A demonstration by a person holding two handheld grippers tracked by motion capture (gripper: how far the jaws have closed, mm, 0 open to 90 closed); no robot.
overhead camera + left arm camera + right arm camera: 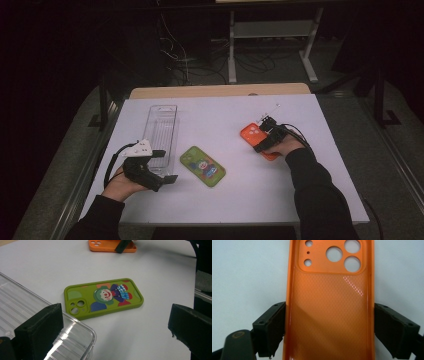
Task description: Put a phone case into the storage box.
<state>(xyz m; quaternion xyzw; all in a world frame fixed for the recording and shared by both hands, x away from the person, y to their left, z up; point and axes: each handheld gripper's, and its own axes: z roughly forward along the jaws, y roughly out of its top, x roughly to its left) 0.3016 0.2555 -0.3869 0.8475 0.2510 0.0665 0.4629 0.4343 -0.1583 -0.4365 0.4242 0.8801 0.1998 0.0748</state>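
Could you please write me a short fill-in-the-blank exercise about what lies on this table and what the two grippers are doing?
1. The right gripper has its jaws on either side of the ____ phone case.
2. The phone case with the clown picture is ____ in colour.
3. The clear plastic tray lies on the white table nearest the ____ gripper.
4. The jaws of the left gripper stand ____, with nothing between them.

Missing words: orange; green; left; open
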